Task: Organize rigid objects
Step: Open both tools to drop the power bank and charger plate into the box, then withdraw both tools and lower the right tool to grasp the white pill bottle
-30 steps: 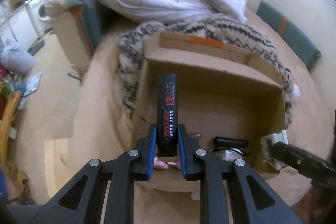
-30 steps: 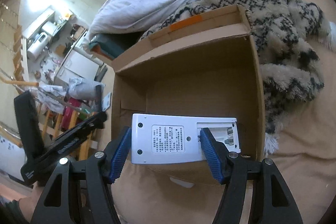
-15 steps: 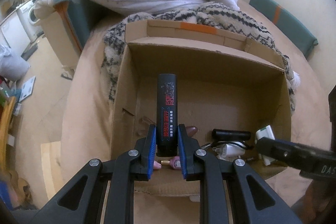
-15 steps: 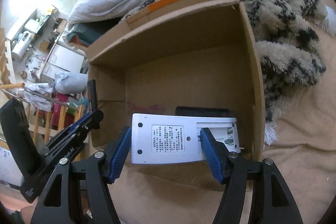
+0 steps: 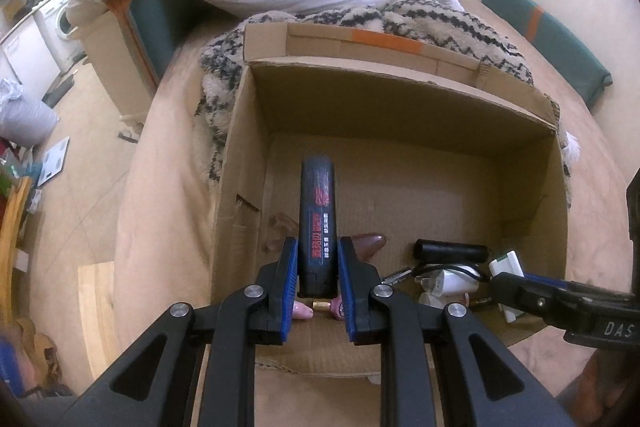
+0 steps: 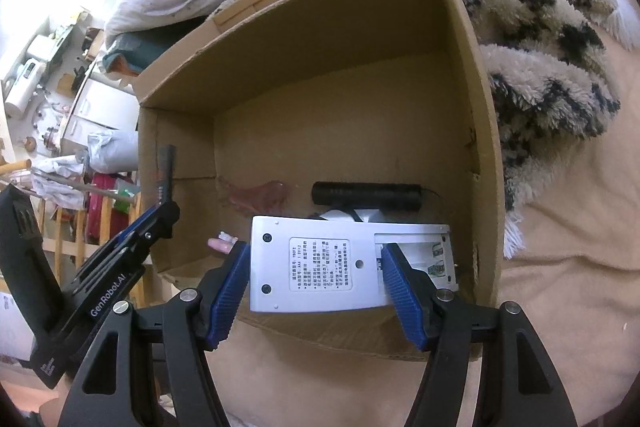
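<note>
Over the open brown cardboard box (image 5: 400,107), the left gripper (image 5: 318,267) jaws pinched a black printed tube (image 5: 317,219); the right gripper (image 6: 316,275) jaws clamped a white rectangular remote (image 6: 320,267).

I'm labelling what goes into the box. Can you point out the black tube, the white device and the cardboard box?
black tube (image 5: 317,227): left wrist view, its printed middle.
white device (image 6: 316,265): right wrist view, its back label.
cardboard box (image 6: 320,39): right wrist view, far inner wall.
</note>
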`<move>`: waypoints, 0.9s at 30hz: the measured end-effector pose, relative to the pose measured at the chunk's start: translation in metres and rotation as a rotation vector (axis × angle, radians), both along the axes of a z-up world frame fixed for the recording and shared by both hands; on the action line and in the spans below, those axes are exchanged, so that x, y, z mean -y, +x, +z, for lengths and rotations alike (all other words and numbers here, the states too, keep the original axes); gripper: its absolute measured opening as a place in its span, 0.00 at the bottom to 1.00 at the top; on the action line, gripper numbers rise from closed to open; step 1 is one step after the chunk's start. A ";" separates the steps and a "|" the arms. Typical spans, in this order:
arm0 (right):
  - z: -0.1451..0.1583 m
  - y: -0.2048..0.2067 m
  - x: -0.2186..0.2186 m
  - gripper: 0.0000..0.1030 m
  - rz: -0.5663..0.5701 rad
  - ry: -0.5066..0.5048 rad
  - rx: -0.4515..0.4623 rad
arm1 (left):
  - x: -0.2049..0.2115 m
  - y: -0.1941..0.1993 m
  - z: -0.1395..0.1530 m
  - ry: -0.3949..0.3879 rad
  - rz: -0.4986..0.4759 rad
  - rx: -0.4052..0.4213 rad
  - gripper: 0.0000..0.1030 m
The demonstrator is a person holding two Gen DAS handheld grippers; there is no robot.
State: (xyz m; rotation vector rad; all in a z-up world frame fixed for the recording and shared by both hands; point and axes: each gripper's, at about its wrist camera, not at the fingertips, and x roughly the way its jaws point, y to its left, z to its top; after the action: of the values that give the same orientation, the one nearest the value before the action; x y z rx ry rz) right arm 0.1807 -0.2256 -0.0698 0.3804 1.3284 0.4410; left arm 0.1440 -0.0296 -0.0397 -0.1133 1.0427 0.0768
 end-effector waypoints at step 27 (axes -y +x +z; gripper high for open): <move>0.031 -0.004 0.001 0.98 -0.003 -0.004 0.175 | 0.002 -0.009 0.019 0.039 0.016 0.057 0.67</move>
State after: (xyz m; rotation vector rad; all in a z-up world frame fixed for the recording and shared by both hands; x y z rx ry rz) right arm 0.1770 -0.2262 -0.0388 0.3324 1.1586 0.4588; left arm 0.1352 -0.0319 -0.0207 -0.0882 0.9827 0.1081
